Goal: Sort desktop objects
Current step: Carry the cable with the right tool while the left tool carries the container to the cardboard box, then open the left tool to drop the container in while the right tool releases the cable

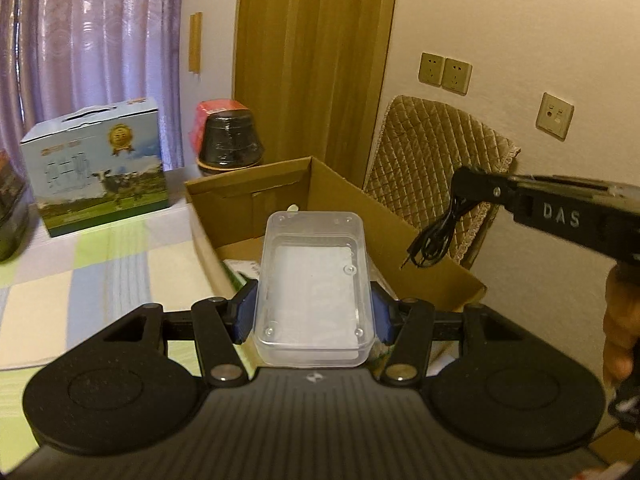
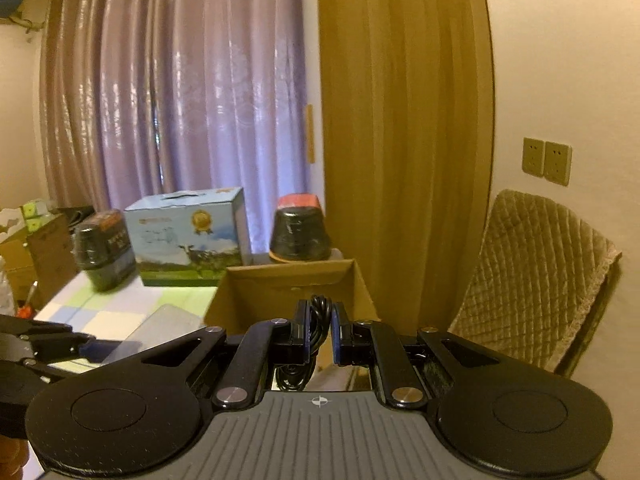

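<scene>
Left wrist view: left tool point(image 1: 314, 316) closed about halfway onto clear rectangular plastic box point(image 1: 314, 280), blue pads point(image 1: 245, 314) pressed flat against its two long sides. Held level, open face up, above near end of open brown cardboard carton point(image 1: 248, 196); probably kept upright to receive or carry small items, then lowered into carton. Appears empty, walls transparent, base frosted white, small round studs at corners. Carton resting on counter point(image 1: 92, 264) covered in pastel checked cloth. At right, right tool point(image 1: 466, 184) reaching in from side, pinching coiled black cable point(image 1: 434, 236); loops and plug end dangling free above carton's right wall, not touching it.

Right wrist view: right tool point(image 2: 322, 332) nearly closed, narrow gap filled by black cable point(image 2: 320, 312) bunched between fingers, remainder hanging below. Pinched at bundle so coil stays together, in all likelihood. Carton point(image 2: 288, 284) directly ahead and below, so drop into it seems next. Left tool point(image 2: 86, 348) visible at left edge, finger tip on box wall.
</scene>
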The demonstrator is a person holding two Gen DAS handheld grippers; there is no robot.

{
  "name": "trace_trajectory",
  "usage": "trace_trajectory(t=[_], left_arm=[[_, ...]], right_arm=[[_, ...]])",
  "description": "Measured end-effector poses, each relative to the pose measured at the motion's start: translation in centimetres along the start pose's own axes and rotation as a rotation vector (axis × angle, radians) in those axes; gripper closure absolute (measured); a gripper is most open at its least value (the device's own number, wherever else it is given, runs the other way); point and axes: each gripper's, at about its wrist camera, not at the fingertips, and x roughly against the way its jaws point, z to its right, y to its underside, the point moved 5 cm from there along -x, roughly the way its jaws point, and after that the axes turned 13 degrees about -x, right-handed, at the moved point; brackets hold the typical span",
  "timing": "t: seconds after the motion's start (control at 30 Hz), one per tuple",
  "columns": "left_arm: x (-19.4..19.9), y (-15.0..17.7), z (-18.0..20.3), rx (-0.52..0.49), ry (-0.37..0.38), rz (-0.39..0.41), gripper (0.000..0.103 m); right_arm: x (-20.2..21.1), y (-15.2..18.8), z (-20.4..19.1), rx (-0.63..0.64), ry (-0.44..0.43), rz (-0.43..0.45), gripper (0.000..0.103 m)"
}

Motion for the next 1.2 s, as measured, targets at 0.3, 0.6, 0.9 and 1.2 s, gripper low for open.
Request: trace_trajectory(t=[0.3,0.6,0.9,1.2], left_arm=[[-2.0,0.6,-1.6,0.041,-0.024,-0.033,0.048],[0.2,2.6,-3.6,0.102,-0.058,-0.038,0.043],[2.4,4.1,-4.5,0.124,-0.084,-0.047,0.033],[5.3,5.8,-3.5,0.147,-0.094,-0.051,0.013]], right_arm=[[-2.3,0.9,1.8,-0.026,0.001,-0.034,0.096],[-4.8,0.8,0.3,-0.018,-0.039,-0.070,0.096],[-5.3,-0.2,0.0,-0.048,-0.020,-0.030,0.048],[0.8,3.1,1.8,-0.127,0.044,-0.049,0.033]])
